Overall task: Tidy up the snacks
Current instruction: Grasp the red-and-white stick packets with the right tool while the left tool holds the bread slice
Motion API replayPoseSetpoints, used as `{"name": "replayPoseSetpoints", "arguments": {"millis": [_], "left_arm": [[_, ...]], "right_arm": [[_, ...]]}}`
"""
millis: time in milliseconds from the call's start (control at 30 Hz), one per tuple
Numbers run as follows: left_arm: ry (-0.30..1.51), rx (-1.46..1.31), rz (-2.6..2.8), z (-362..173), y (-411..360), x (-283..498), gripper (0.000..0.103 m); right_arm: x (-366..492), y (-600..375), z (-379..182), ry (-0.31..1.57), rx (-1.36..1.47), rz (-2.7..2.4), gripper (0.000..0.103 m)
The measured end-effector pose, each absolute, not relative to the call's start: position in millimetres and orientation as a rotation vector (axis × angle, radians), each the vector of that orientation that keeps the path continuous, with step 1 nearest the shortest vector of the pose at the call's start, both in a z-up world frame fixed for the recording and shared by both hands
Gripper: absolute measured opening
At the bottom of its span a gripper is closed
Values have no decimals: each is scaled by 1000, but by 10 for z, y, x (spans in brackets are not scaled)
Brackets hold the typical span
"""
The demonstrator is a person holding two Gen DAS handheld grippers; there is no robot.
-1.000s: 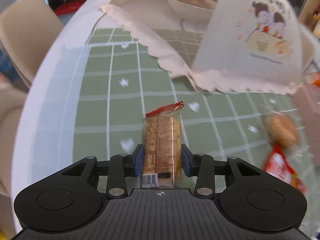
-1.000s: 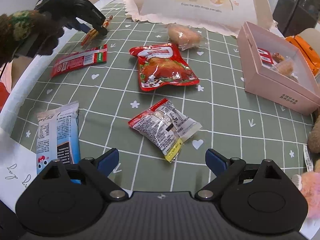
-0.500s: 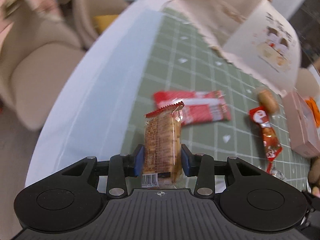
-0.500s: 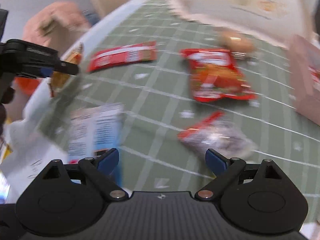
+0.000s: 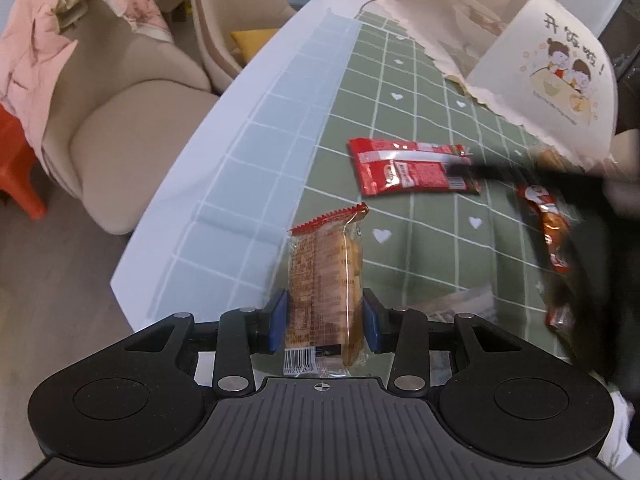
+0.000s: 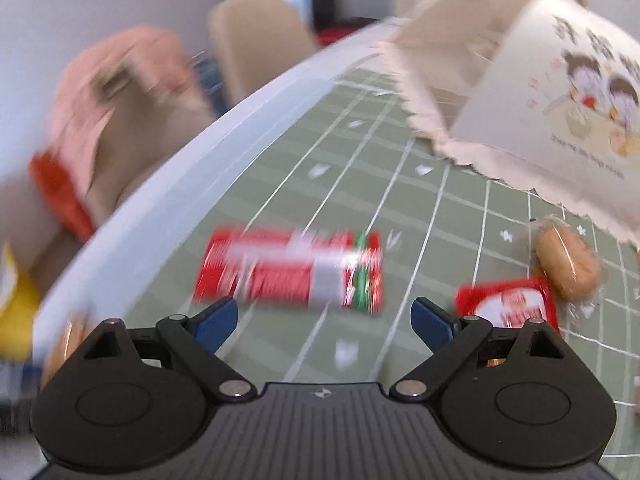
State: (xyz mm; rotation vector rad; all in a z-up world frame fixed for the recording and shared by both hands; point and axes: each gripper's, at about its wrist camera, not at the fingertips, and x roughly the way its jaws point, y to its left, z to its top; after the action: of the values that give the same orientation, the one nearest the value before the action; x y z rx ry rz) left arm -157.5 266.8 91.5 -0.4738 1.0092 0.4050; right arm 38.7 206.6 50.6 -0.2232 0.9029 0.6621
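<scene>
Right wrist view: we see the right gripper (image 6: 324,320) with its jaws wide and nothing between them, above the green gridded surface (image 6: 420,208). The red packet (image 6: 290,276) lies flat just beyond the jaws, a little left of their centre line. Its long axis runs left to right across the view, in line with the gap between the jaws and not across it. We judge that a grasp across the packet's narrow width calls for a short advance and a turn of the wrist; taken as it lies, the jaws would have to span its whole length, which looks wider than their gap. Blur hides the packet's exact edges.

Left wrist view: the left gripper (image 5: 324,326) has its jaws narrow, holding a biscuit pack (image 5: 326,280) upright by its lower part, the crimped red end pointing away from us. The same red packet (image 5: 412,166) lies farther off here, to the right, with a dark blurred shape reaching toward its right end.

We judge the right hand nearer and free, so the red packet falls to it. A round bun (image 6: 566,266) and a second red pack (image 6: 506,306) lie to the right, near a printed cover (image 6: 560,100).
</scene>
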Motion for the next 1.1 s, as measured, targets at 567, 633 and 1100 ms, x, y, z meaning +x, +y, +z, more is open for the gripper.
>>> {"name": "replayPoseSetpoints", "arguments": {"millis": [567, 633, 1100], "left_arm": [[988, -501, 372, 981, 2736, -1458, 43], [992, -501, 364, 986, 2737, -1436, 43], [1002, -426, 364, 1132, 2741, -1340, 43]], "right_arm": [[242, 2170, 147, 860, -597, 832, 97], [195, 1996, 146, 835, -613, 794, 99], [472, 1958, 205, 1132, -198, 784, 99]]}}
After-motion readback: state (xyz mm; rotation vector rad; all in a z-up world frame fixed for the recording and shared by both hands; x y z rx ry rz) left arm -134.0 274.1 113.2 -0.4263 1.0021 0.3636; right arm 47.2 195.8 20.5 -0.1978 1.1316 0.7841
